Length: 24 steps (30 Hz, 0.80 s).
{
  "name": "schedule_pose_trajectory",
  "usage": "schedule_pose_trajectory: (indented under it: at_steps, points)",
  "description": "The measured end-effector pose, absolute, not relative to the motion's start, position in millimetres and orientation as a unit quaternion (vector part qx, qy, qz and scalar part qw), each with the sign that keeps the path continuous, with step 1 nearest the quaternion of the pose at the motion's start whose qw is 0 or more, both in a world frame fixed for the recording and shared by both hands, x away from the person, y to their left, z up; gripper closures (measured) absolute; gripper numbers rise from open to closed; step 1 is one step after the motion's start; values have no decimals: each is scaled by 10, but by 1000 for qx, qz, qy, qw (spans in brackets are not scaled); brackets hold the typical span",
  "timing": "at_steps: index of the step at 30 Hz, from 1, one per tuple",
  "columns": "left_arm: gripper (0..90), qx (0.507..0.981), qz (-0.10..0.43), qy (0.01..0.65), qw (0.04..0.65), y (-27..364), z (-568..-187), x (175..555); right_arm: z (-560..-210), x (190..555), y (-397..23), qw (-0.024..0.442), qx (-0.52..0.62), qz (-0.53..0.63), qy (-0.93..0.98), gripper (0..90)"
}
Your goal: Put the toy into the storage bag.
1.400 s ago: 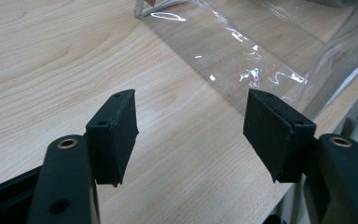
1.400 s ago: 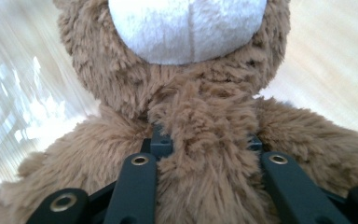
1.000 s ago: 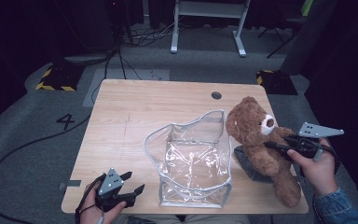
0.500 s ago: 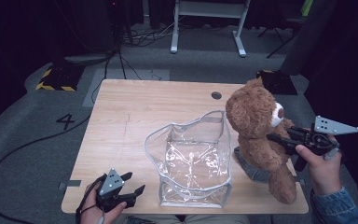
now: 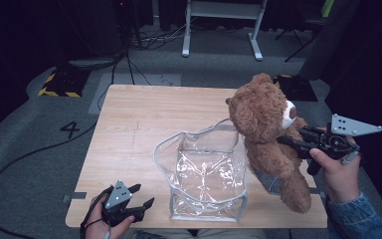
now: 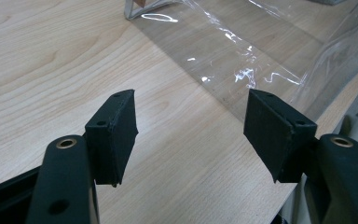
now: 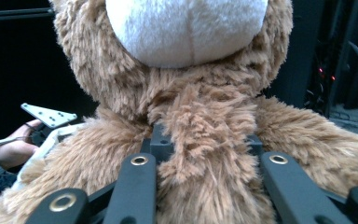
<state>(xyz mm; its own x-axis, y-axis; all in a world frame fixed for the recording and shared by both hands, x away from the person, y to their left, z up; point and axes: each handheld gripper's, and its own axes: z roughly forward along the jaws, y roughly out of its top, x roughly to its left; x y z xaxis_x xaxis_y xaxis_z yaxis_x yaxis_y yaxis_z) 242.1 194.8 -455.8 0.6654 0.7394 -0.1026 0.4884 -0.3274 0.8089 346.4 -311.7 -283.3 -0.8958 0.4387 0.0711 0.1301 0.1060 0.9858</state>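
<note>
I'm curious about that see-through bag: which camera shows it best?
The high view: the whole clear bag stands open on the table beside the teddy bear. The left gripper view catches just a glossy lower corner; in the right gripper view, fur blocks it.

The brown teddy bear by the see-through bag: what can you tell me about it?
The brown plush teddy bear has shaggy fur, round ears and a white muzzle. It is upright, lifted at the right side of the wooden table, its back close to the clear plastic bag. The right tool pinches the fur on its chest just below the muzzle. One leg hangs down towards the table's right edge.
</note>
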Motion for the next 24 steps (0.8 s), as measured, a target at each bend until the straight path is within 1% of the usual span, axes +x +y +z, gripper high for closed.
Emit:
schedule_pose_trajectory:
  at_steps: [7, 11, 17, 21, 24]
  points:
    - [348, 806, 139, 377, 434, 1945, -4572, 2447, -2541, 3405, -2806, 120, 151, 638, 746, 689]
    - [348, 805, 138, 378, 436, 1945, -4574, 2444, -2440, 3392, -2640, 117, 131, 640, 748, 689]
    - [348, 805, 137, 379, 435, 1950, -4577, 2436, -2377, 3418, -2356, 95, 110, 648, 747, 688]
    - [348, 805, 138, 379, 436, 1962, -4577, 2439, -2374, 3423, -2160, 70, 101, 655, 745, 688]
    - [348, 804, 138, 379, 436, 1964, -4578, 2438, -2363, 3411, -2014, 62, 88, 660, 744, 687]
